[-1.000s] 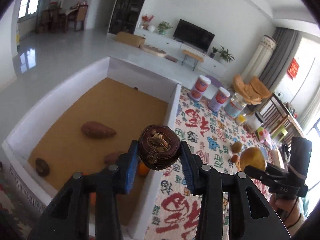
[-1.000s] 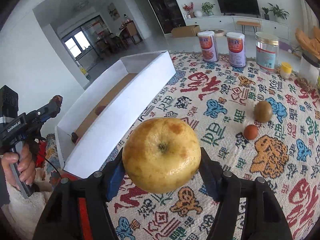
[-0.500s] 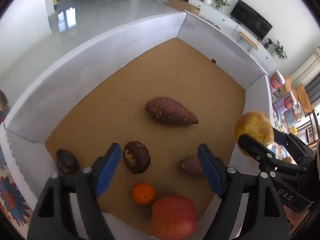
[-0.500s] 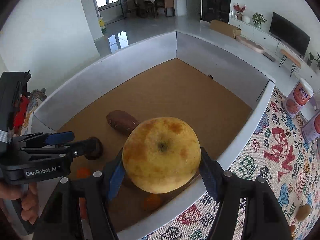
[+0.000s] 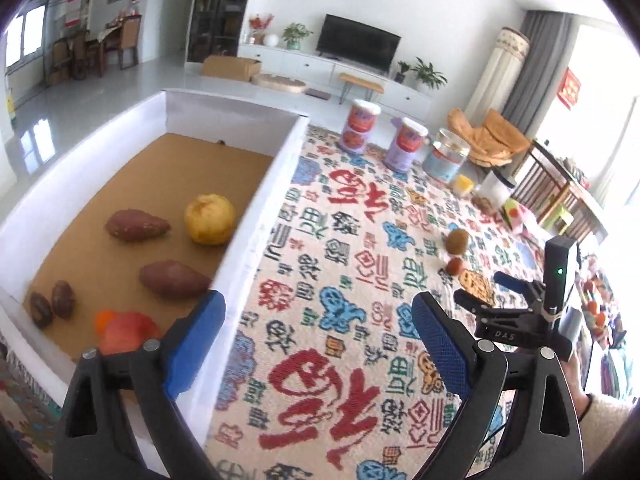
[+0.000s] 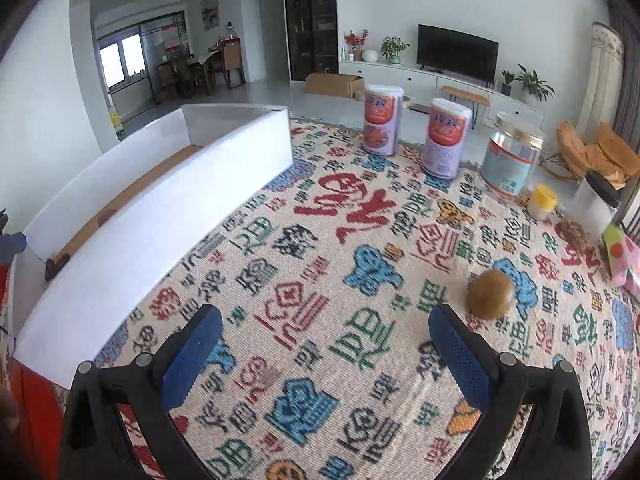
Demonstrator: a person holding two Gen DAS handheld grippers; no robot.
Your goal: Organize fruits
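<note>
A white box (image 5: pixel 260 200) with a brown floor holds a yellow apple (image 5: pixel 209 219), two sweet potatoes (image 5: pixel 136 225), two dark round fruits (image 5: pixel 52 304), a small orange and a red apple (image 5: pixel 124 334). A kiwi (image 5: pixel 457 240) and a small reddish fruit (image 5: pixel 454 266) lie on the patterned cloth. My left gripper (image 5: pixel 316 336) is open and empty above the cloth beside the box wall. My right gripper (image 6: pixel 324 350) is open and empty over the cloth; it also shows in the left wrist view (image 5: pixel 496 300). The kiwi (image 6: pixel 491 294) lies just right of its right finger.
Two tall canisters (image 6: pixel 382 120) and a clear jar (image 6: pixel 512 160) stand at the cloth's far edge, with a small yellow-lidded jar (image 6: pixel 542 200) and a white container (image 6: pixel 596 208) to the right. The box wall (image 6: pixel 160 220) runs along the left.
Both grippers let go of their fruit into the box: the dark fruit and the yellow apple now lie inside. Both grippers have drawn back over the cloth, open.
</note>
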